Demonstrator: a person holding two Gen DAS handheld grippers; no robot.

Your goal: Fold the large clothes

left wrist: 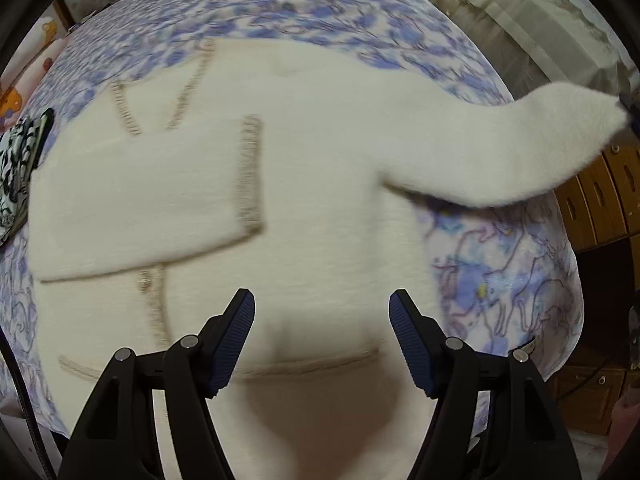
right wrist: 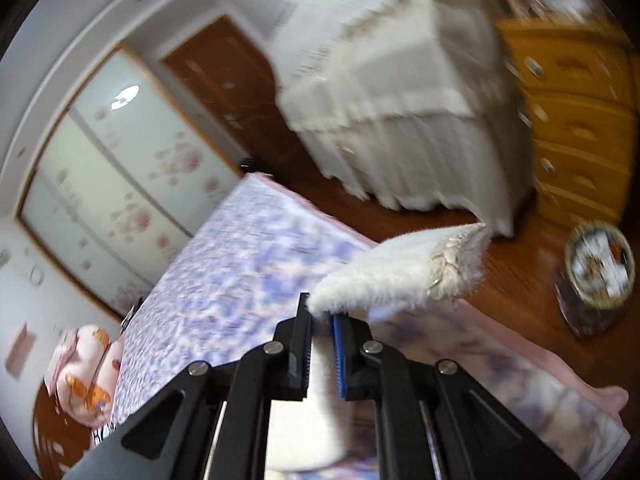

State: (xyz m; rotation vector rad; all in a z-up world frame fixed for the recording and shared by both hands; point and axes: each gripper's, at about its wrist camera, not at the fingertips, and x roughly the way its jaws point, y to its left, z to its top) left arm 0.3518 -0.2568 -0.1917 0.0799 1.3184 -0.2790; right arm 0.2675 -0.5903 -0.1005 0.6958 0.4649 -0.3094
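Both fisheye views evenly lit, soft indoor light, no hard glare. Strong barrel distortion, black vignette at the corners. Left wrist view: fluffy cream knitted cardigan [left wrist: 304,184] motion-smeared, its beige trim soft; brownish shadow on it near the camera, between the sharp black fingers. Right wrist view: heavy motion blur across the far room; round bright lamp reflection [right wrist: 125,97] on the frosted floral wardrobe door [right wrist: 120,184], left.

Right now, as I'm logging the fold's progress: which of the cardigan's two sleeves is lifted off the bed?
The sleeve on the picture's right, pinched at its cuff by the right gripper. The other sleeve lies folded flat across the cardigan's front.
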